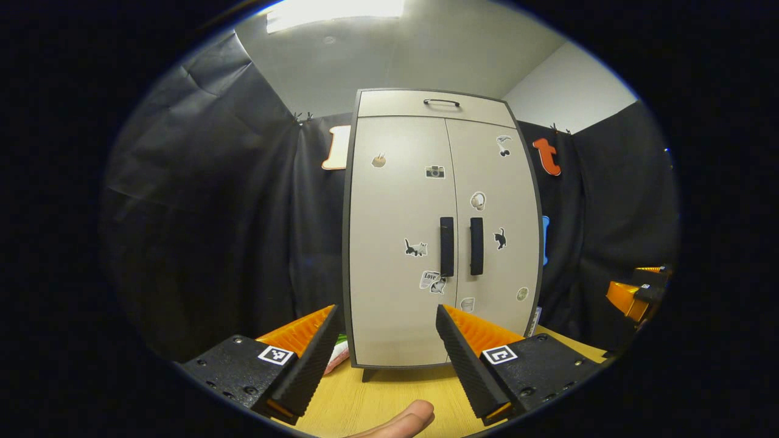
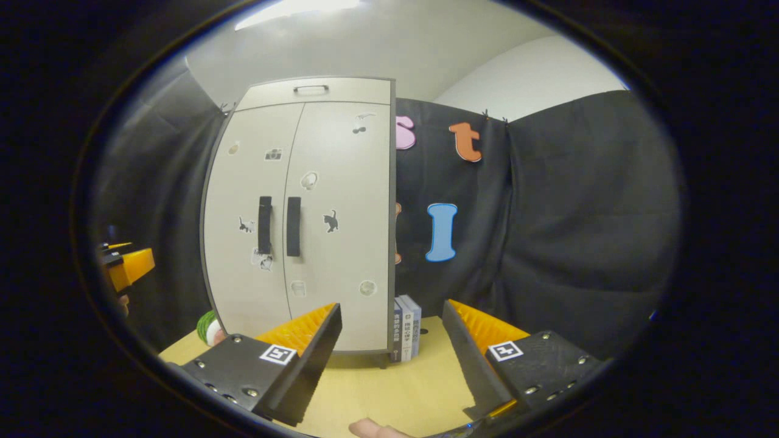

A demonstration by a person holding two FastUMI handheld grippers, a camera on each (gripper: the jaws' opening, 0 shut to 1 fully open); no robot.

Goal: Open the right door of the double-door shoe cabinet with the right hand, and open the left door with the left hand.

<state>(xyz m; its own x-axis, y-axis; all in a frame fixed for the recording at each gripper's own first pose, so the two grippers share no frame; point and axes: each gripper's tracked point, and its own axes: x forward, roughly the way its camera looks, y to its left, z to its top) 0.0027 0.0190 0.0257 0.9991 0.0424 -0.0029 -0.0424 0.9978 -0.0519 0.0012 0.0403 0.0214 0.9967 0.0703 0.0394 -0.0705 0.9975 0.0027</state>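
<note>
Black cloth walls close the booth around a pale wooden surface (image 1: pixel 365 401), and on it stands the shoe cabinet (image 1: pixel 441 228), upright, with both doors shut. Its left door (image 1: pixel 398 243) and right door (image 1: pixel 496 225) meet at a centre seam, and a dark vertical handle sits on each side of that seam: the left handle (image 1: pixel 447 246) and the right handle (image 1: pixel 476 246), just beside one another. A shallow top drawer (image 1: pixel 435 108) with a small bar pull runs above the doors. Small stickers dot both door fronts.

In the left gripper view the left gripper (image 1: pixel 386 350) hangs in front of the cabinet, well apart from it, its jaws spread wide with nothing between them and touching nothing. A fingertip (image 1: pixel 408 420) shows at the bottom edge below them. The other gripper appears far off at the right rim of this view.

In the right gripper view the right gripper (image 2: pixel 392 350) also faces the cabinet from a distance, aimed to the right of its side edge. Its jaws stand wide apart and empty, in contact with nothing. Two books (image 2: pixel 406 327) stand upright against the cabinet's right side on the surface, and a green and white object (image 2: pixel 210 328) lies near the cabinet's left foot; what it is cannot be made out.
</note>
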